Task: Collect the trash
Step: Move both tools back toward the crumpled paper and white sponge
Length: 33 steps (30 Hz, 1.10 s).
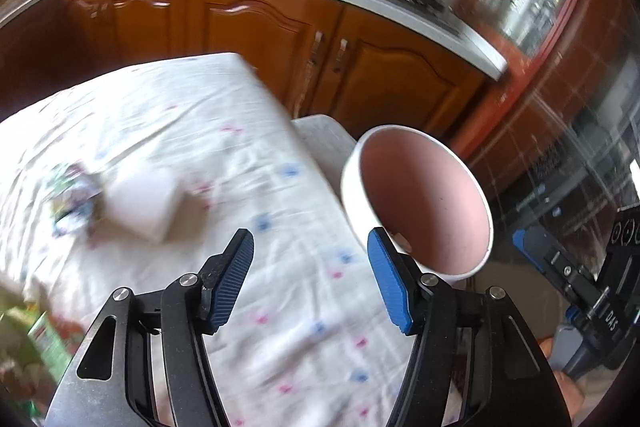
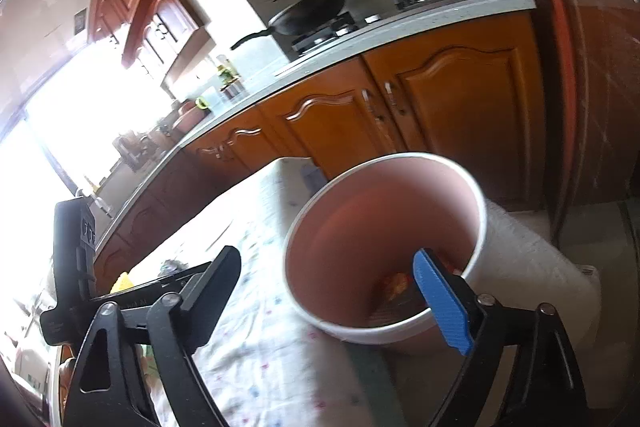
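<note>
The left tool [image 1: 312,281], black-armed with ribbed blue pads, fills the bottom of its view with jaws apart and nothing between them, above a worktop covered in white cloth dotted pink and blue [image 1: 168,115]. Just past its right pad stands a white round bin with a pink inside [image 1: 416,203], off the worktop's right edge; the pad overlaps the bin's near rim, and whether they touch cannot be told. On the cloth to the left lie a blurred white folded paper [image 1: 140,203] and a crumpled colourful wrapper [image 1: 74,199], too smeared to read. A green packet [image 1: 44,343] is cut off at the lower left.

The right tool [image 2: 332,291] also stands wide open and empty, its blue pad hiding part of the bin's inner wall. Orange scraps [image 2: 396,285] show dimly at the bin's bottom. The cloth between the tools and the wrapper lies bare. Behind runs a row of orange wooden cabinets [image 1: 256,31].
</note>
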Available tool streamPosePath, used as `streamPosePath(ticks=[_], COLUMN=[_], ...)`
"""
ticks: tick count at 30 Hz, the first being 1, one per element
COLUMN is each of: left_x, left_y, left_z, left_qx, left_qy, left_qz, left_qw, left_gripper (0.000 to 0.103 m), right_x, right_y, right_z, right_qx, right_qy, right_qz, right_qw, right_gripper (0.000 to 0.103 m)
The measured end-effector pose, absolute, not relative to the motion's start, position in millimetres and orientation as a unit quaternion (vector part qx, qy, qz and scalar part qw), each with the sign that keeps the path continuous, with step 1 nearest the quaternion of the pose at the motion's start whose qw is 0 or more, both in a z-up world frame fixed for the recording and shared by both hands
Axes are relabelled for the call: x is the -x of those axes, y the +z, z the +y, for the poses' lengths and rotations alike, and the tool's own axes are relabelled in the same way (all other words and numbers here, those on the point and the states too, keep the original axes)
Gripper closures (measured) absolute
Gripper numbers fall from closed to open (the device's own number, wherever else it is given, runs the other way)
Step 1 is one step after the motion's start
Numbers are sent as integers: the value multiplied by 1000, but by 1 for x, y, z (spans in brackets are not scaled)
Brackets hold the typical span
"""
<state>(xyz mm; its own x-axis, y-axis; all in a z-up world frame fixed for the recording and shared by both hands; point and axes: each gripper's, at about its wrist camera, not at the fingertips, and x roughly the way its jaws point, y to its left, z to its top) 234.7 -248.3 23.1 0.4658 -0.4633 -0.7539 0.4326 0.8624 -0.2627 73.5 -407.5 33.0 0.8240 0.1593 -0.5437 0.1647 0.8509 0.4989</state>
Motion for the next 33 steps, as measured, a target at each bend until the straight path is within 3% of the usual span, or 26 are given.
streamPosePath(ticks=[21, 33], left_x=[-223, -255], left_y=[23, 23], left_z=[-127, -95], left_qx=[74, 82], left_qy=[-182, -139], left_qz=[428, 437], left_qw=[882, 885], left_gripper=[32, 32], right_x=[-96, -120], right_y=[21, 23], right_z=[-300, -266], right_qx=[-225, -194], right_qy=[78, 103], right_qz=[332, 351], right_qw=[913, 910], right_gripper=[12, 12])
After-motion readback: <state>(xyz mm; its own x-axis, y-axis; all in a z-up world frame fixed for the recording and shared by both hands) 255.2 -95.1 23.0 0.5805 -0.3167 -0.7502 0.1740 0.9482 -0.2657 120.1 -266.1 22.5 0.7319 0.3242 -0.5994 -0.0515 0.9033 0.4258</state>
